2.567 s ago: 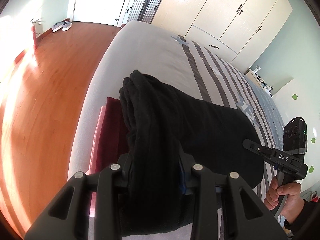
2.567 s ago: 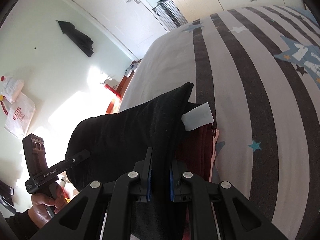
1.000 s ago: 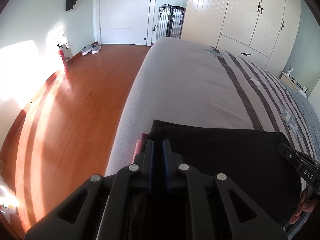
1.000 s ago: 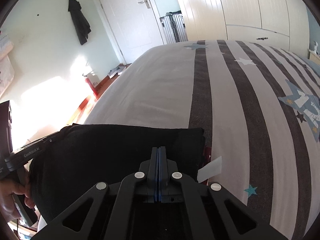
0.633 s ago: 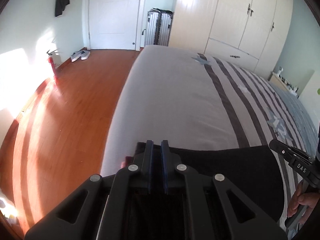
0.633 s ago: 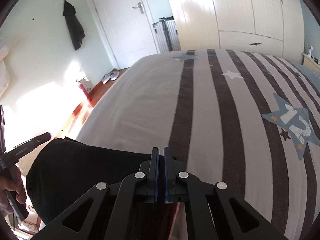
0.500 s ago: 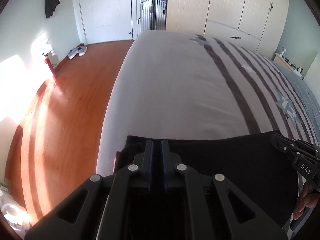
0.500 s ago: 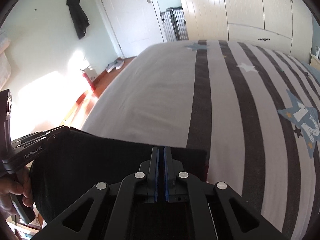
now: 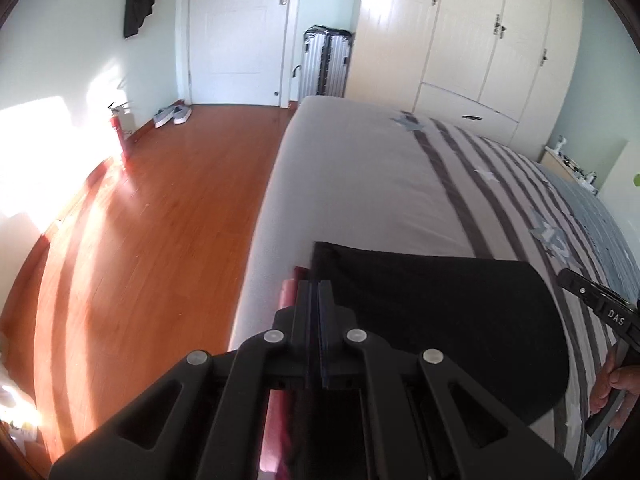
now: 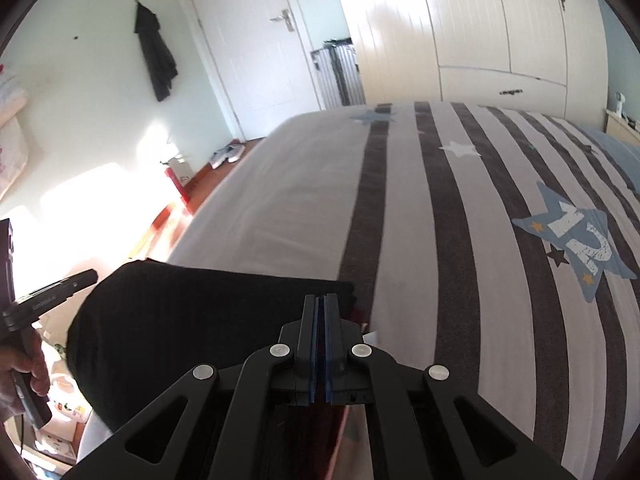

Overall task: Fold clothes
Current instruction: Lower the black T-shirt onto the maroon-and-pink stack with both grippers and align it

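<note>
Garment: folded black fabric garment, lying flat near the floor-side edge of the grey striped, star-printed bedspread, on top of a dark red folded cloth whose edge is peeking out beneath it. Its long axis is running across the bedspread between your two tools.

Left gripper: you are holding it over the garment corner nearest the bedspread's floor-side edge, jaws drawn together with no visible gap. Whether cloth is pinched between them, the view is not showing.

Right gripper: you are holding it at the opposite corner, toward the bedspread's striped middle, jaws likewise closed tight; any pinched cloth is again not discernible. A white tag is showing just beside it.

Pose: both tools are pointing forward along the bedspread, low over the garment, roughly level with each other, one at each end.

Judgement: each hand is equally near its own corner; the fold looks nearly finished.
</note>
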